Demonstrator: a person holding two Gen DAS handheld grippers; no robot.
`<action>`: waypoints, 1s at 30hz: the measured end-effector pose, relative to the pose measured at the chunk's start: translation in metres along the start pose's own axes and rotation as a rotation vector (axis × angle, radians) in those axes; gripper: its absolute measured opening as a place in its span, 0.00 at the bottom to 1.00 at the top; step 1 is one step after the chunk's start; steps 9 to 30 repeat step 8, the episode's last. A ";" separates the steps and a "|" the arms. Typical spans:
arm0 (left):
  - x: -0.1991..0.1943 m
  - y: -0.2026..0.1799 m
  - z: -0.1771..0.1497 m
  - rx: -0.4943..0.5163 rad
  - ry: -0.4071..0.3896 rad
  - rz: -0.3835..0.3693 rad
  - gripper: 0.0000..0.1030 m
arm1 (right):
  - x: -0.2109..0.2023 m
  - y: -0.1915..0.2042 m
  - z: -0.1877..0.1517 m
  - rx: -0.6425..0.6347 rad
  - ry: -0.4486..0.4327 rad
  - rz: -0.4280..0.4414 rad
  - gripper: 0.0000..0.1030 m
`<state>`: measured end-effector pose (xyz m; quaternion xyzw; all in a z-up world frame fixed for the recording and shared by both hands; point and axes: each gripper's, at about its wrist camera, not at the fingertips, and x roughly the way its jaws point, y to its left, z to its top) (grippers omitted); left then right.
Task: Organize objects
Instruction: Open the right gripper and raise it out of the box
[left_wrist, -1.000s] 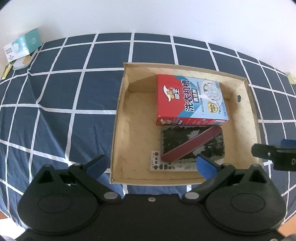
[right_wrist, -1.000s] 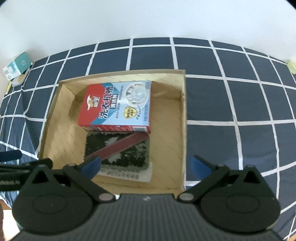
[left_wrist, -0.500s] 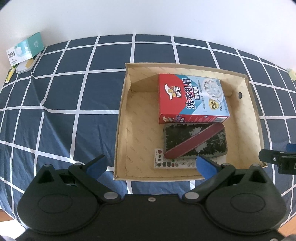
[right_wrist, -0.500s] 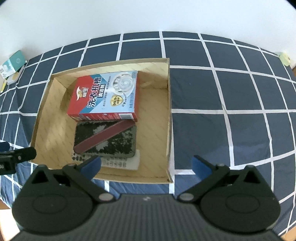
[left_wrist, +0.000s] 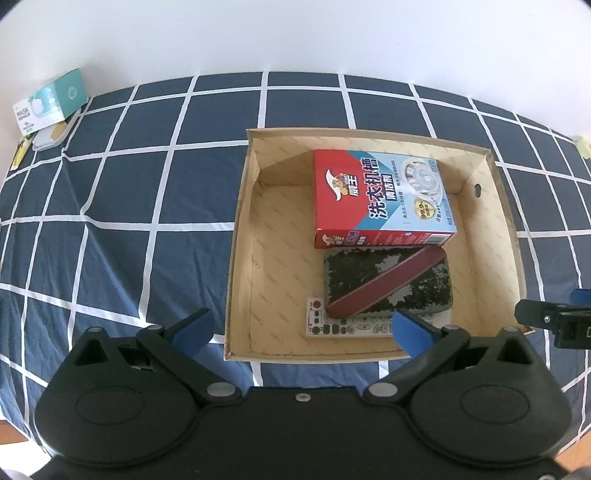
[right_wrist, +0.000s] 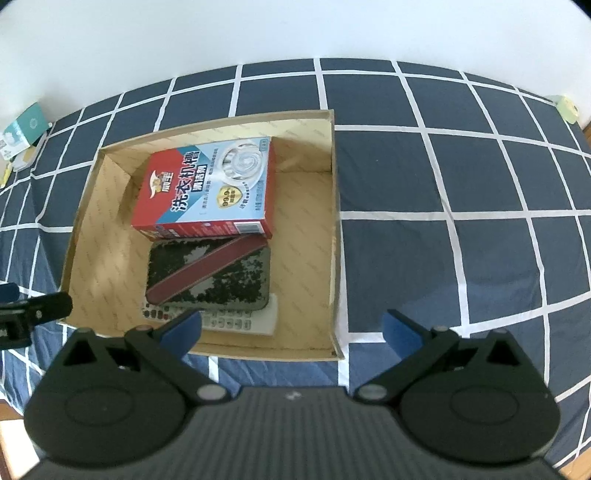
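Observation:
A shallow cardboard box (left_wrist: 240, 236) (right_wrist: 334, 236) lies on a navy checked cloth. Inside it a red and blue detergent carton (left_wrist: 380, 195) (right_wrist: 210, 192) lies at the back. In front of the carton a speckled dark case with a red diagonal band (left_wrist: 388, 284) (right_wrist: 208, 273) rests on a white remote control (left_wrist: 340, 326) (right_wrist: 240, 321). My left gripper (left_wrist: 301, 330) stands open over the box's near wall, holding nothing. Near the box's near right corner my right gripper (right_wrist: 291, 328) is also open and empty.
At the far left edge of the cloth a teal mask box (left_wrist: 50, 101) (right_wrist: 22, 129) sits with small flat items beside it. A pale green object (right_wrist: 565, 107) lies at the far right corner. A white wall runs behind the cloth.
Both grippers have drawn back from the box, so it looks smaller and farther. The right gripper's view has drifted right. Both stay open, and the box's contents have not moved.

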<state>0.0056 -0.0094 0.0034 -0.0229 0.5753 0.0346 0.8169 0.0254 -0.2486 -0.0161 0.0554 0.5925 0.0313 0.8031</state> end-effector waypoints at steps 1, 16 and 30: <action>0.000 -0.001 0.000 0.006 -0.001 0.002 1.00 | 0.000 0.000 0.000 0.000 -0.001 0.000 1.00; 0.000 -0.002 -0.001 0.014 0.005 -0.003 1.00 | 0.000 0.004 0.000 -0.008 0.002 -0.004 1.00; 0.000 -0.002 -0.001 0.014 0.005 -0.003 1.00 | 0.000 0.004 0.000 -0.008 0.002 -0.004 1.00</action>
